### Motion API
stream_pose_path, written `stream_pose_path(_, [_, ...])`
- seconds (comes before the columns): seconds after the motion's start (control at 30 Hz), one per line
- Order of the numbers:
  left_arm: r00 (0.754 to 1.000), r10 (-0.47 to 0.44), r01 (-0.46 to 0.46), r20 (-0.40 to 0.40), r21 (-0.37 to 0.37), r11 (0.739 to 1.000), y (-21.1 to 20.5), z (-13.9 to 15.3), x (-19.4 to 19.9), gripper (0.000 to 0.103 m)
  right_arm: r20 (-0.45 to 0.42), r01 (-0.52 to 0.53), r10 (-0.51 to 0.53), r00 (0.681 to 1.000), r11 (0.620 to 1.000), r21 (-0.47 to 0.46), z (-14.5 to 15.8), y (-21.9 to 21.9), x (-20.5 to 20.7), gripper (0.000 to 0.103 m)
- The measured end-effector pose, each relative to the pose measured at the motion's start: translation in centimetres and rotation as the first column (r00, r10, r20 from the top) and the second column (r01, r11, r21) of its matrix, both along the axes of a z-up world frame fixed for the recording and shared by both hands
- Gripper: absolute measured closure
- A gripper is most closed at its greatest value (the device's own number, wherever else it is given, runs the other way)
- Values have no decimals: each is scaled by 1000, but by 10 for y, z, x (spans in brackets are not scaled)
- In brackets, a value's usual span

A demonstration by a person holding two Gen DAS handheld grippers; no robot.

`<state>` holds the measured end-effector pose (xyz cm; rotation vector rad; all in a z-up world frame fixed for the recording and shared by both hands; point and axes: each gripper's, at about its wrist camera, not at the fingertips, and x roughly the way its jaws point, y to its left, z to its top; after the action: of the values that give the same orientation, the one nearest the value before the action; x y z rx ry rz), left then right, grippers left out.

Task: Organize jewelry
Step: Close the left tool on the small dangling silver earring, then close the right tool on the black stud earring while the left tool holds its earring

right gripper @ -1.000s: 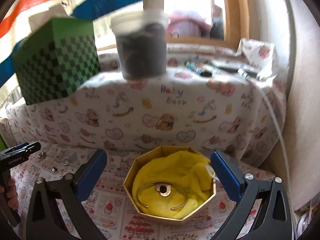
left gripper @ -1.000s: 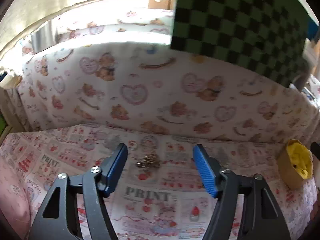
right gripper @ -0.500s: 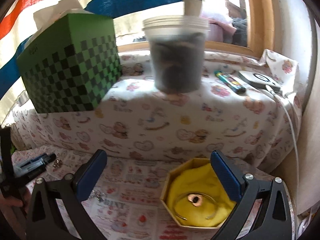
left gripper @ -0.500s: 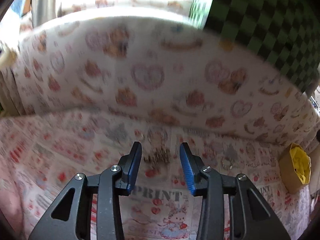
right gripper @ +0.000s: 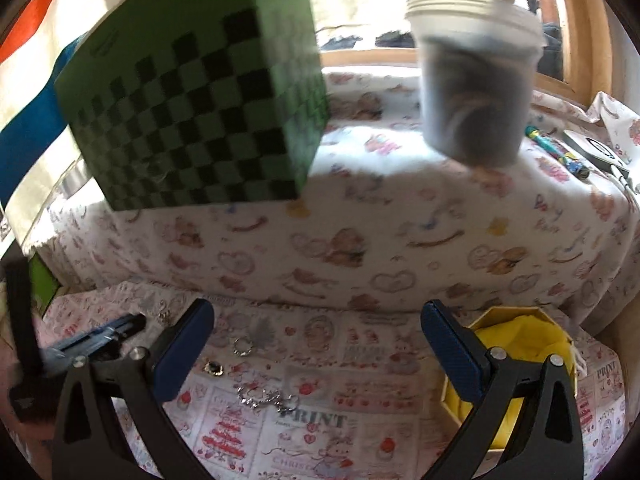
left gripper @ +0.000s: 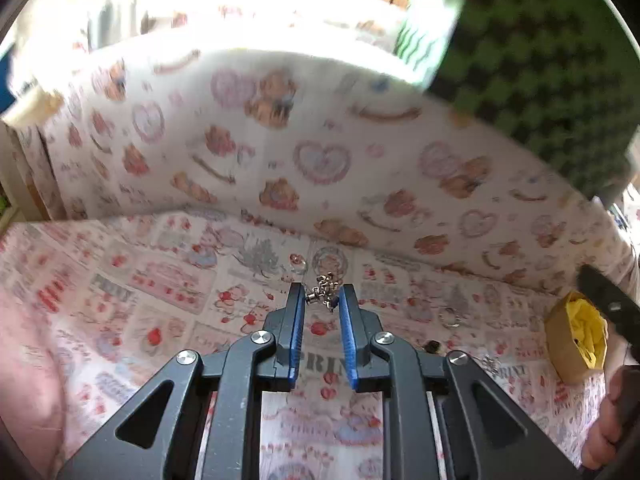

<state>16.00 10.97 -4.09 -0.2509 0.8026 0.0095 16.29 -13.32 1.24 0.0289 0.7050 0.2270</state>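
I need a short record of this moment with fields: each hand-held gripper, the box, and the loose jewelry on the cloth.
left hand-held gripper: shut on chain piece
right hand-held gripper: open, holds nothing
box: gold, yellow lining, at the right
chain: on the printed cloth
ring: on the cloth, behind the chain
dark stud: on the cloth, left of the chain
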Motion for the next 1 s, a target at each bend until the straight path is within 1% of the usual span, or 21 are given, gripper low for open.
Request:
stream_pose_path(0.07, [1000,0,0,16,10,1000,-1,9,-12,86,-7,-13,13,1000,1000,-3,-4,5,1,0])
stream_pose_path(0.13, [999,18,-19,34,20,1000,-4,21,-21,86,-24,-35,35,999,999,-9,-8,12,4,0])
stream_pose_path(0.23, [999,32,-33,25,34,999,-1,28,-27,86,-53,-103,100,994,993,-55,-15,26,9,0])
stream_pose_path(0.3, [998,54,-56,34,35,998,2,31,-34,86,-89,-159,151,984,983,-86,-23,40,11,1])
stream_pose_path(0.33, [996,75,-77,41,50,996,5,33,-36,86,-115,-191,180,977,977,-97,-28,48,12,7])
stream_pose_path(0.37, [995,85,-88,44,64,994,7,35,-39,86,-137,-213,199,970,972,-100,-32,53,14,17])
stream_pose_path(0.4, [995,92,-95,46,74,993,10,37,-39,86,-156,-228,212,965,969,-94,-36,58,15,21])
stream_pose_path(0.43, [994,102,-105,45,80,991,10,39,-39,86,-175,-239,223,959,968,-79,-40,61,16,29])
stream_pose_path(0.47, [993,109,-112,42,81,990,6,35,-35,86,-194,-244,229,954,968,-57,-44,64,17,36])
stream_pose_path(0.5, [993,111,-114,41,79,990,6,33,-35,86,-212,-242,229,950,969,-39,-49,67,19,40])
stream_pose_path(0.57, [993,112,-114,39,64,991,10,34,-35,86,-252,-229,219,943,973,-11,-56,71,23,54])
stream_pose_path(0.6, [993,112,-115,40,62,991,10,34,-36,86,-263,-222,215,941,975,1,-60,74,26,58])
stream_pose_path(0.63, [993,112,-115,42,62,991,10,35,-36,86,-274,-217,213,938,976,14,-63,76,27,66])
stream_pose_path(0.67, [993,114,-116,43,64,991,10,34,-36,86,-291,-223,223,931,974,34,-65,79,28,70])
stream_pose_path(0.7, [993,114,-116,44,64,991,10,36,-37,86,-297,-234,235,926,971,38,-66,82,27,71])
stream_pose_path(0.73, [993,113,-116,45,61,991,10,36,-38,86,-299,-251,250,921,967,34,-68,86,26,73])
stream_pose_path(0.77, [993,113,-115,46,59,992,11,37,-39,86,-299,-265,258,919,964,19,-68,90,24,79])
stream_pose_path(0.83, [993,109,-111,46,56,992,10,36,-39,86,-303,-282,267,915,960,-5,-70,98,22,87])
stream_pose_path(0.9, [995,83,-85,49,60,995,7,37,-39,86,-307,-294,270,913,955,-36,-74,106,20,88])
stream_pose_path(0.97, [995,83,-86,52,76,993,5,35,-38,86,-300,-287,249,921,953,-92,-77,113,19,89])
stream_pose_path(1.0, [995,83,-87,49,82,993,5,34,-38,86,-297,-288,247,923,952,-104,-79,116,18,89])
